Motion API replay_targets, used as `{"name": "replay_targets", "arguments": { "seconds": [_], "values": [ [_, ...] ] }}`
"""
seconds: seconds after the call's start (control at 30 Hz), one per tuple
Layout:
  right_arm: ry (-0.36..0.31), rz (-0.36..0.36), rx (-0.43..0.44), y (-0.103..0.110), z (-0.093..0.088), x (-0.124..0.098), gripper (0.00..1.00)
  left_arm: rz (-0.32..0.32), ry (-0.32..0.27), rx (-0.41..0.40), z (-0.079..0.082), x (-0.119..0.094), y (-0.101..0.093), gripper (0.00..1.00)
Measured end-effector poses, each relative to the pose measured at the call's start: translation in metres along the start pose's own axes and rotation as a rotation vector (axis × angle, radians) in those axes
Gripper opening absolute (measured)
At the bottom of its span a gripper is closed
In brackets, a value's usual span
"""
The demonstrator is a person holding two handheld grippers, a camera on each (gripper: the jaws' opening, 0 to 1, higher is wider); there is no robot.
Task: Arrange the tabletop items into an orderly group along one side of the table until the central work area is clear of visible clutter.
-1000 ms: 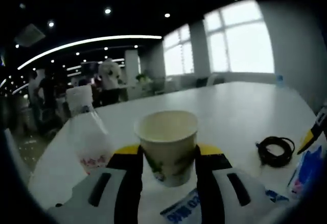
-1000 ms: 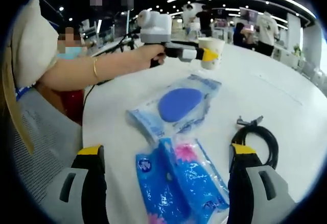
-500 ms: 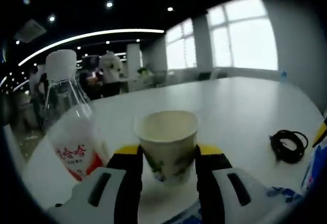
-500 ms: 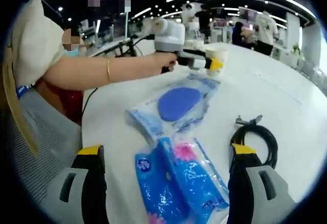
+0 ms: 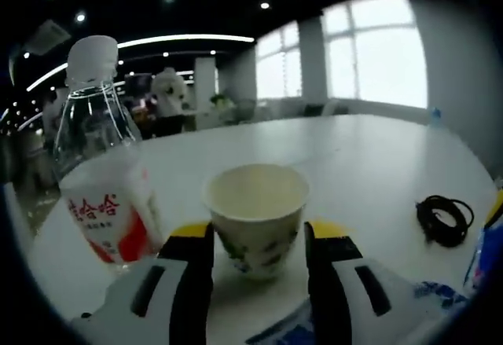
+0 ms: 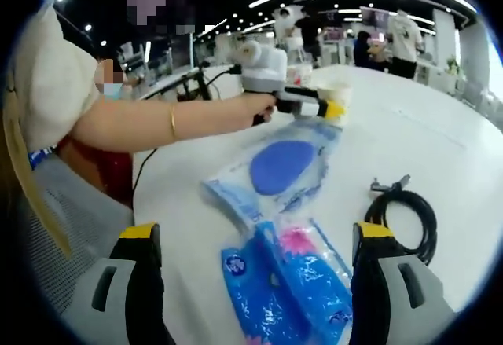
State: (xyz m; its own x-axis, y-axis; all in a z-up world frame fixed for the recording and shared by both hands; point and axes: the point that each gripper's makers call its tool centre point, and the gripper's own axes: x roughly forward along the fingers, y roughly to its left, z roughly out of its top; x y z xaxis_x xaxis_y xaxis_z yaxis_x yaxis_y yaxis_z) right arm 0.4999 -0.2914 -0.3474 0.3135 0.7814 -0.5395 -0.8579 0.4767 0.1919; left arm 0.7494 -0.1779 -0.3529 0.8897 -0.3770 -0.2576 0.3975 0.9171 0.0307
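Note:
A paper cup [image 5: 255,215] stands on the white table [image 5: 369,156] between the jaws of my left gripper [image 5: 258,239], which are open a little with a thin gap on each side. Just left of it stands a clear bottle [image 5: 102,196] with a white cap and a red-and-white label. In the right gripper view, the left gripper [image 6: 326,105] and the cup [image 6: 336,92] are at the far end of the table. My right gripper [image 6: 255,239] is open above a blue tissue pack [image 6: 287,294]. Beyond it lies a clear bag with a blue round pad [image 6: 279,164].
A coiled black cable [image 6: 405,215] lies right of the packs, and the left gripper view shows the cable [image 5: 444,219] at its right. A person's arm [image 6: 157,121] with a bracelet reaches across the table's left side. People and desks fill the room behind.
The left gripper carried the cup toward the bottle, which now looms close on the left. Its jaws have spread slightly and the cup rests on the table. The right gripper barely moved.

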Motion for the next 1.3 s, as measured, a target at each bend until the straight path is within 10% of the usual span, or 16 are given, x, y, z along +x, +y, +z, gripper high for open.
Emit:
{"name": "replay_targets", "arguments": {
  "seconds": [0.8,1.3],
  "values": [
    [-0.16,0.007,0.182,0.011,0.037,-0.012,0.99,-0.145,0.034,0.015,0.007,-0.046,-0.025,0.9],
    [-0.198,0.065,0.284,0.039,0.05,-0.012,0.99,-0.187,0.06,0.0,0.01,-0.079,-0.027,0.95]
  ]
}}
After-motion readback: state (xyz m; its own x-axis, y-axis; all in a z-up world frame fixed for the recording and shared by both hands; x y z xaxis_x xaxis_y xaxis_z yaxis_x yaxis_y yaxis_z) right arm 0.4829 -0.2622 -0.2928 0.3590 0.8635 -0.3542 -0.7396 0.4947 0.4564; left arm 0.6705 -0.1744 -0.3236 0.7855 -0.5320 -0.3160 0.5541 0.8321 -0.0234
